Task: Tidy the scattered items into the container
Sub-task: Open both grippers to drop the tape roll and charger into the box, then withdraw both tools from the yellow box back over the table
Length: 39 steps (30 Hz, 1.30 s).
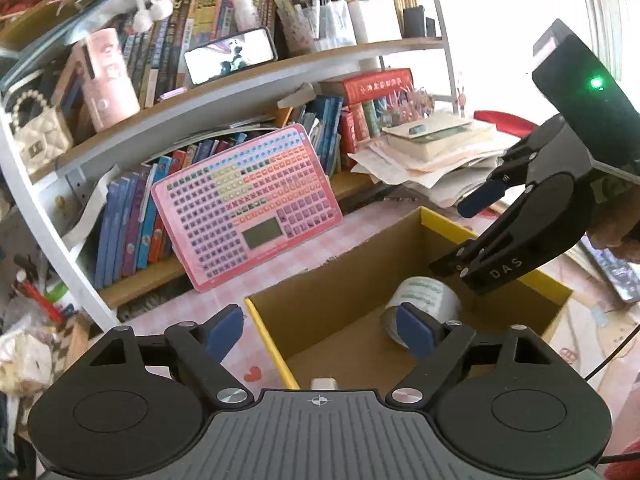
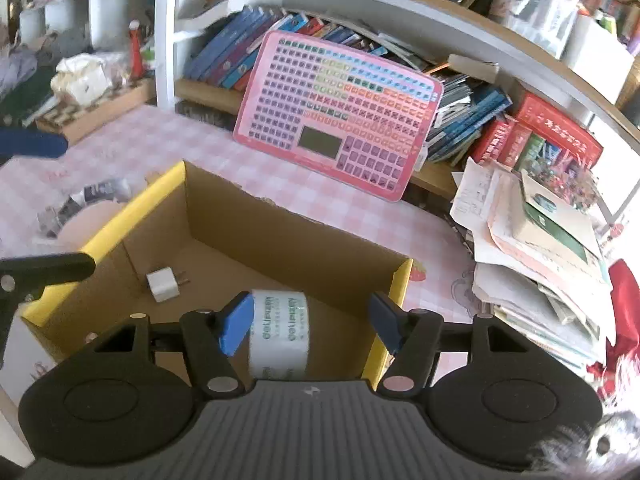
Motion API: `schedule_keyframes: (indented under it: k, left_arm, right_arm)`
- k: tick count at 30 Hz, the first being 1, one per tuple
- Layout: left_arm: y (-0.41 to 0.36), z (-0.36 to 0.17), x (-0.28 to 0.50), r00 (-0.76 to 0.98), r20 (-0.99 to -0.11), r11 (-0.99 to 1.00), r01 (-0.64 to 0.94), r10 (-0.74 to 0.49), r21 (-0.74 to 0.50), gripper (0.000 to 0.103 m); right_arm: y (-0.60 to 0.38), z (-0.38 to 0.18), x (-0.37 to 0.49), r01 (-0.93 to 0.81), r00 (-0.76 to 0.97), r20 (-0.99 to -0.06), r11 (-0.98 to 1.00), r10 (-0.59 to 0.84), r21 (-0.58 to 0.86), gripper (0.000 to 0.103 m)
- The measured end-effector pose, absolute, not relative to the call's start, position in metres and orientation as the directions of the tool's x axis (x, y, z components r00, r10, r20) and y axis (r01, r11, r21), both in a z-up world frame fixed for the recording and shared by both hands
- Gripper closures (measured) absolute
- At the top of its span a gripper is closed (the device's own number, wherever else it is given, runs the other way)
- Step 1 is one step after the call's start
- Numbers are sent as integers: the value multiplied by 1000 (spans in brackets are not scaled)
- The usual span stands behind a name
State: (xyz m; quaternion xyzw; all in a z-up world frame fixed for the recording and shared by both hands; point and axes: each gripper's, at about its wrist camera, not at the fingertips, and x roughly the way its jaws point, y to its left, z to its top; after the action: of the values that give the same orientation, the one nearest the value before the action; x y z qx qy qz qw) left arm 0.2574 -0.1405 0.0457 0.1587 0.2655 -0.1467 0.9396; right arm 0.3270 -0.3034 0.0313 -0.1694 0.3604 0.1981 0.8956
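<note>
A cardboard box with a yellow rim stands on the pink checked tablecloth. Inside it lie a roll of white tape with green print and a white plug adapter. My right gripper hangs open over the box; the tape lies on the floor below it, and the right pad stands well clear of the roll. My left gripper is open too, above the box's near left corner, with nothing between its fingers.
Left of the box lie a crumpled dark wrapper and a pale round object. A pink key board leans on the bookshelf behind. A loose stack of papers and books crowds the right side.
</note>
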Motion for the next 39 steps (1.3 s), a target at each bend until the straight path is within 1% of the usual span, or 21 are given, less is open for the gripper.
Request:
schedule_keyframes:
  k: [6,13,16,22,26,30,34,39]
  left_arm:
    - [-127,53,233,814,-532,910,375,-231,178,16]
    - [-105,60,207,815,-511,915,384,-275,121,16]
    - [-94,62,196,817,-504,919,380,-282,101,15]
    - [-69,58,175,818,-508,929,361,-271,85,14]
    - [-54,56,160,823,-507,937,340,-257,78,13]
    - [-36,52,145,837,-495,953,297,-232,56,11]
    - [-16,47,131,849,-490,968,247,-199,35,10]
    - [6,39,114,844,-507,977,215,-176,18,9]
  right_arm:
    - [-304,50,297,-425,701,-673,896,234,-131,39]
    - [-306,69,252,-312,787,-586,944,192,-110,36]
    - [-308,72,235,-261,803,-574,961,164,-91,35]
    - [-306,69,206,-168,815,-572,983,96,-75,34]
    - [-301,67,182,-98,838,-545,992,37,-83,30]
    - [-295,65,158,-36,853,-522,996,-12,-81,29]
    - [-292,61,135,44,859,-507,997,-66,-56,26]
    - [-286,52,109,121,853,-507,992,-122,-35,25]
